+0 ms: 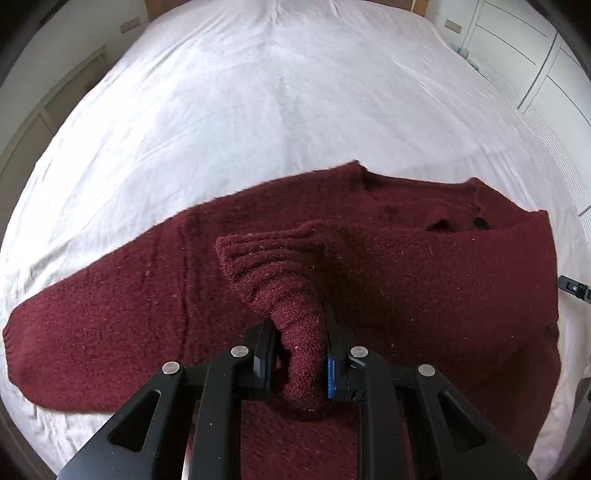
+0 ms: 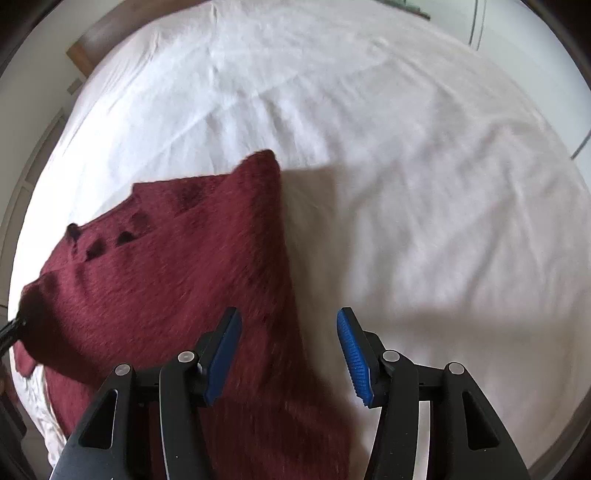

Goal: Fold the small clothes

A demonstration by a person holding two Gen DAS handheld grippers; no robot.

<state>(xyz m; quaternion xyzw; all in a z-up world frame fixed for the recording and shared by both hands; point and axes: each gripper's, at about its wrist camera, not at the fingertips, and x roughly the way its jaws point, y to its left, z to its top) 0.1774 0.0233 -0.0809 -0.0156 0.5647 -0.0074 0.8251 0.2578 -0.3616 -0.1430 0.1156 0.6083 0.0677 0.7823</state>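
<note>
Sweater (image 1: 424, 280) sleeve cuff (image 1: 266, 258) pinched in left tongs (image 1: 301, 350), hem cut off.

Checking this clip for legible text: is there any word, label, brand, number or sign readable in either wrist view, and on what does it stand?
None can be read.
The maroon sweater shows no tag or print.
The white bedsheet is plain.
The left gripper, shut on a sweater sleeve, and the open right gripper carry no visible markings.
The small plates on the wall are too small to read.
</note>
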